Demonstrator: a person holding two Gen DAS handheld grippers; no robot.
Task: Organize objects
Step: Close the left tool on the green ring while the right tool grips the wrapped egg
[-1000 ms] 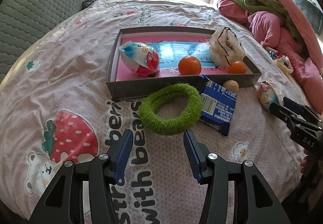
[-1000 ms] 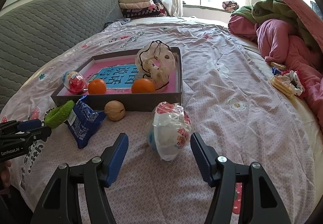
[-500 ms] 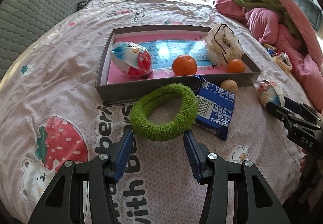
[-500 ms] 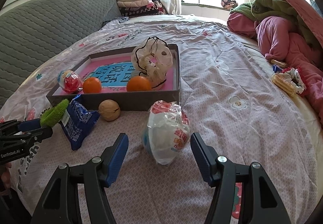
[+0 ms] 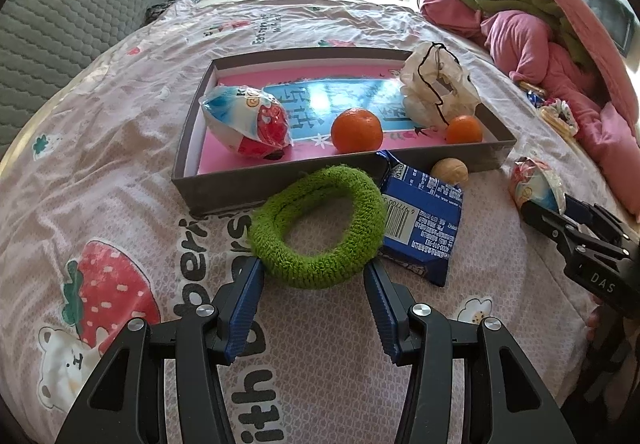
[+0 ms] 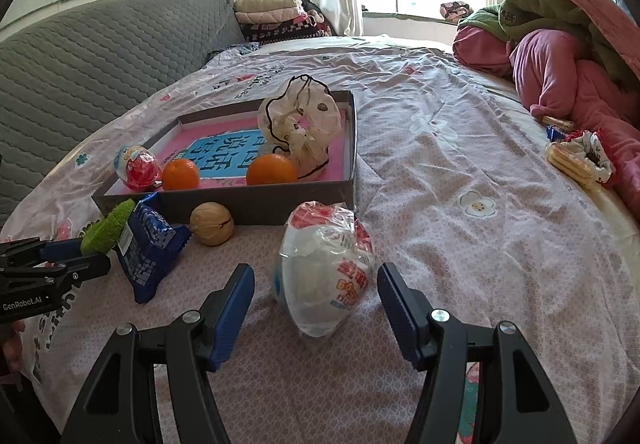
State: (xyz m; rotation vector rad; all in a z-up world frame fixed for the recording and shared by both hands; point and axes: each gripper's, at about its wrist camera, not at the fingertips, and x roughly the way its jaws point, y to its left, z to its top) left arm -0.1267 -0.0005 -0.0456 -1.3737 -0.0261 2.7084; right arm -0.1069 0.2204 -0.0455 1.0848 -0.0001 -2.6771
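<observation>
Two pairs of blue-padded fingers, both spread wide and gripping nothing. Left gripper [image 5: 312,276] straddling the near edge of the fuzzy green terry-cloth ring [image 5: 318,229], pads just beside its outer sides, ring flat on the bed and leaning against the front wall of the shallow grey cardboard box [image 5: 224,200]. Right gripper [image 6: 316,294] flanking the egg-shaped snack packet in clear crinkly plastic [image 6: 326,270], upright on the strawberry-print pink bedsheet [image 6: 460,172] just in front of the box. Judged as the reach-and-grasp step for both. Next: nudge slightly forward, squeeze shut, lift over the box wall, set down inside beside the two oranges. Soft ring likely to squash; slippery packet likely to twist. Blue foil packet [image 5: 424,220] and walnut [image 5: 450,172] also outside the box. Compared with a second ago: ring and packet both closer between the fingers, finger spread unchanged.
</observation>
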